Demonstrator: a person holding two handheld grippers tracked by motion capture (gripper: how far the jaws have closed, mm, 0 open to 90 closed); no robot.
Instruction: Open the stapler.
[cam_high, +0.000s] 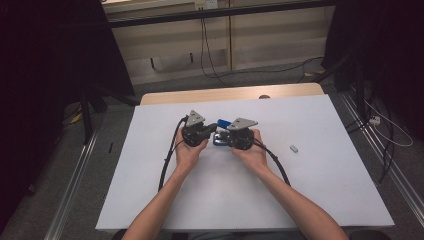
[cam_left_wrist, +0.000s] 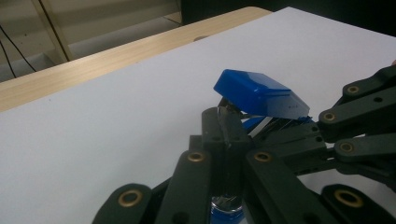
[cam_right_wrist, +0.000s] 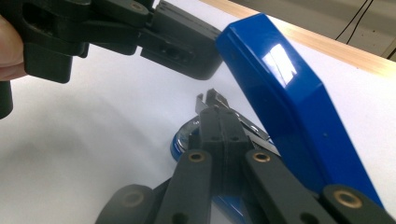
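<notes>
The person's forearms enter the high view from 6 o'clock and converge toward the middle of the table (cam_high: 310, 200), wrists bent inward so the two grippers face each other, tips nearly meeting. The left gripper (cam_high: 212, 129) sits in the left hand (cam_high: 187, 150), its jaws aimed toward 3 o'clock. The right gripper (cam_high: 223, 136) sits in the right hand (cam_high: 254, 152), its jaws aimed toward 9 o'clock.

Between them, just past the table's centre toward 12 o'clock, is a blue stapler (cam_high: 222, 123). In the high view its long axis cannot be told; most of it is hidden behind the grippers. In the left gripper view the stapler's (cam_left_wrist: 257, 93) blue lid is swung up off the metal rail, tilted, its front end pointing toward 9 o'clock. In the right gripper view the lid (cam_right_wrist: 289, 93) rises steeply, running from 5 o'clock up to 11 o'clock, and the base rests on the table.

Both claws are clenched. The left one's jaws lie together on the thin metal rail under the lid, and the right one's jaws likewise pinch the rail from the other side.

A small grey piece (cam_high: 294, 148) lies apart at 3 o'clock.
</notes>
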